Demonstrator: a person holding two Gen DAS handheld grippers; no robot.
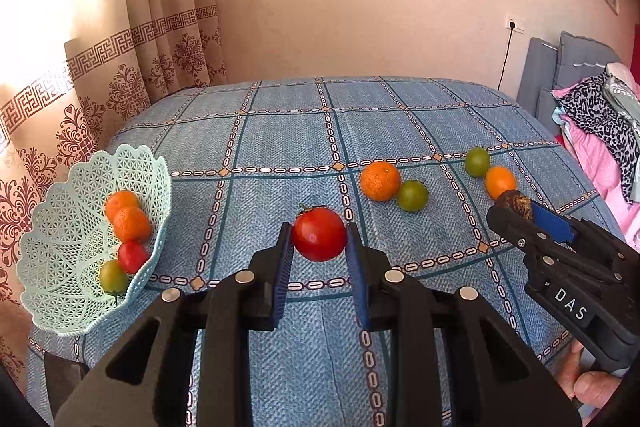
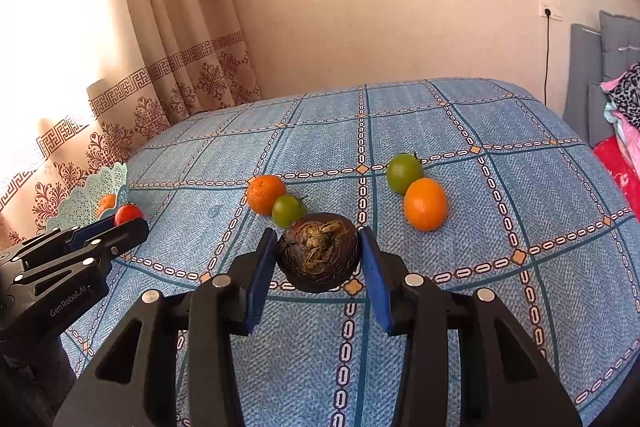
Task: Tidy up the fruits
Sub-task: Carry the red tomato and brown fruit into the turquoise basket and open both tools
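Left wrist view gives me the mint lattice basket (image 1: 60,247) as my landmark, tilted at the near left edge of the bench (image 1: 400,119) with its blue checked cloth. Inside the basket I count two oranges (image 1: 128,219), a small red tomato (image 1: 132,257) and a greenish tomato (image 1: 113,275).

Writing I can read: "DAS" on the right gripper (image 1: 520,209) body, and in the right wrist view "GenRobot.AI" on the left gripper (image 2: 120,223) body.

My left gripper (image 1: 319,247) has its blue fingers (image 1: 357,259) closed onto a large red tomato (image 1: 319,234), pinched at both sides, just right of the basket. My right gripper (image 2: 319,259) grips a dark brown, fibrous round fruit (image 2: 318,253) between its fingers (image 2: 260,267), well to the right of the basket.

Loose on the cloth, further right of the basket: an orange (image 1: 380,181) touching a green tomato (image 1: 413,195), then another green tomato (image 1: 477,162) touching a second orange (image 1: 500,182).
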